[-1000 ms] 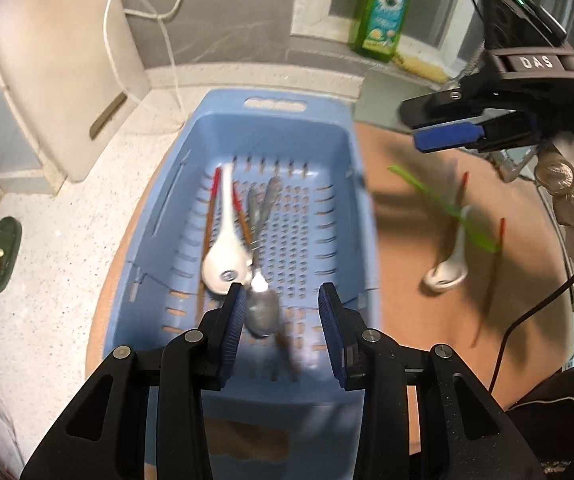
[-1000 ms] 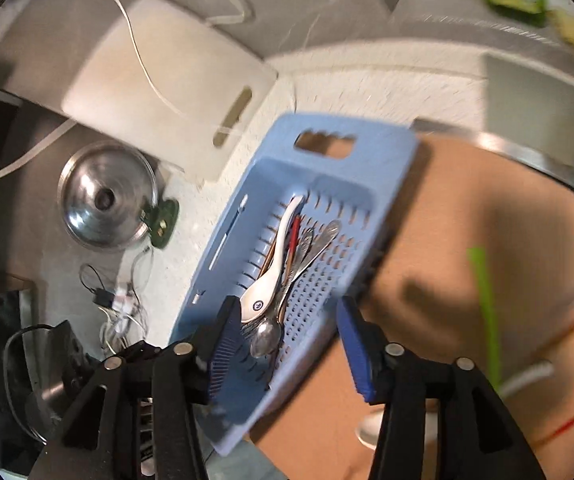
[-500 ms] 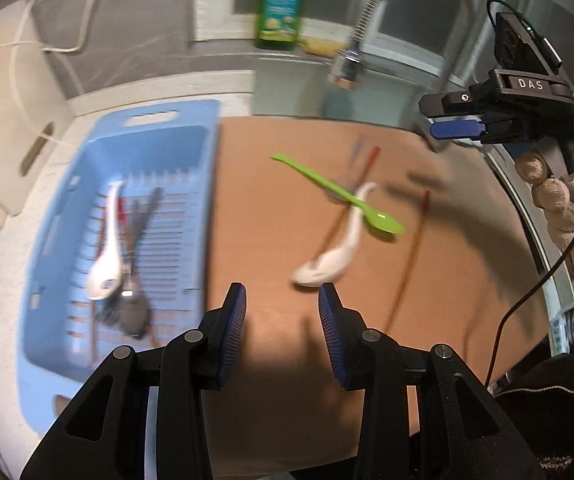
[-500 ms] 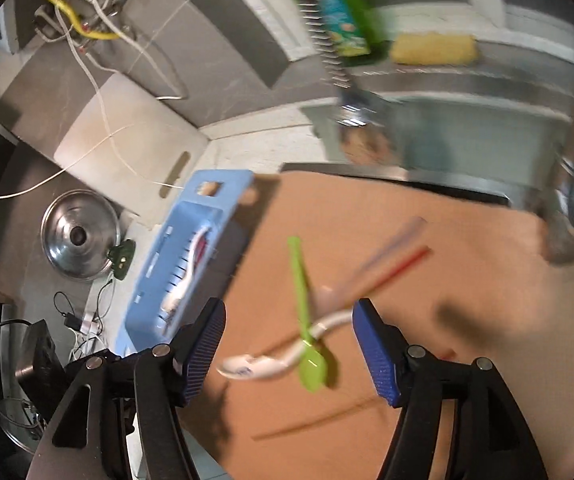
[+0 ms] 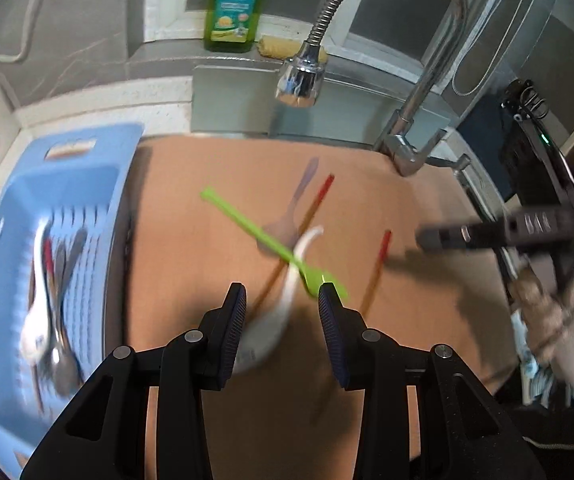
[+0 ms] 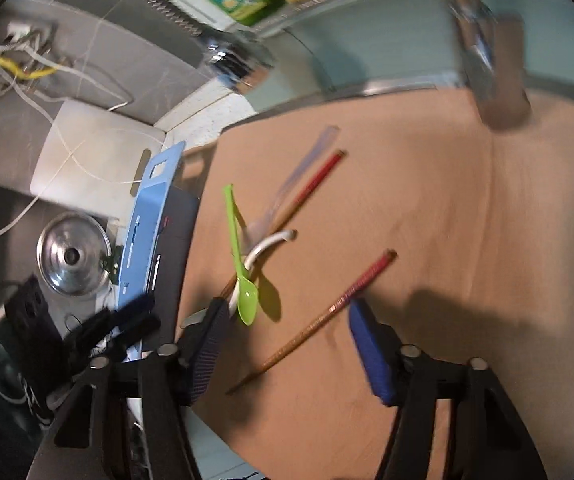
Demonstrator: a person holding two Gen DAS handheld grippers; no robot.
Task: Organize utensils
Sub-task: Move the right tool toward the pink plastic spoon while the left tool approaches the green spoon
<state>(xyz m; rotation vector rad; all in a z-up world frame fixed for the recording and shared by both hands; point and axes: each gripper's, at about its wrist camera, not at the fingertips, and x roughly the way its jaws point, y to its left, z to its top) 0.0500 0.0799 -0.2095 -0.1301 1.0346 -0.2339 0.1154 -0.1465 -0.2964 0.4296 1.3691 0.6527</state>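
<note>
1. Here the left hand-held gripper [image 5: 281,308] hangs released and empty over the white spoon [image 5: 275,320], which lies on the bench [image 5: 191,240] under the green spoon [image 5: 271,244].
2. The right hand-held gripper [image 6: 287,348] is closing, nothing pressed yet; a red-tipped chopstick [image 6: 327,312] lies between its jaws.
3. The blue basket [image 5: 87,184] already holds several utensils.
4. The white spoon looks stiff, glossy and likely breakable; take it at the handle's middle. The chopstick seems light and thin, prone to roll, so pinch mid-shaft.
</note>
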